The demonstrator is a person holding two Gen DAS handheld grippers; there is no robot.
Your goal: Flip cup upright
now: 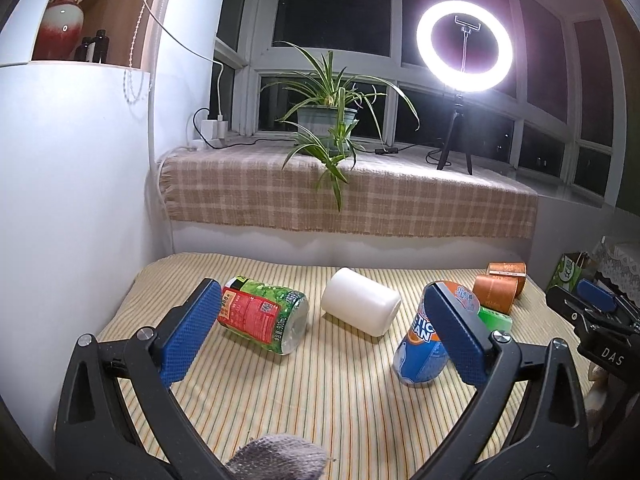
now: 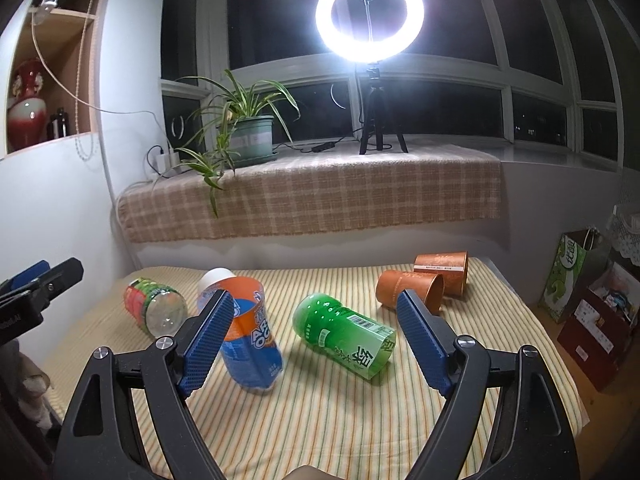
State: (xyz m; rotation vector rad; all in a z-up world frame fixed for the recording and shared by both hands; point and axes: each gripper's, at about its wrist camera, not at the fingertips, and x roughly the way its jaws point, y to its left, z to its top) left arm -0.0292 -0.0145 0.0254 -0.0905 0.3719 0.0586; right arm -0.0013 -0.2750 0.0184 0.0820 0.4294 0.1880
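One white cup (image 1: 361, 306), lying sideways, ungripped

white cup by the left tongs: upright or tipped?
Tipped. The white cup lies on its side on the striped cloth, its round side wall facing up, between the open fingers of the left tongs, untouched.

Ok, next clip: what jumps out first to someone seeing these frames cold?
The glowing ring light on the sill at the back dominates. Below it, cups lie scattered on the striped cloth: a green cup on its side mid-table, a blue cup standing tilted to its left, a white cup lying behind. Both tools, left and right, hover open.
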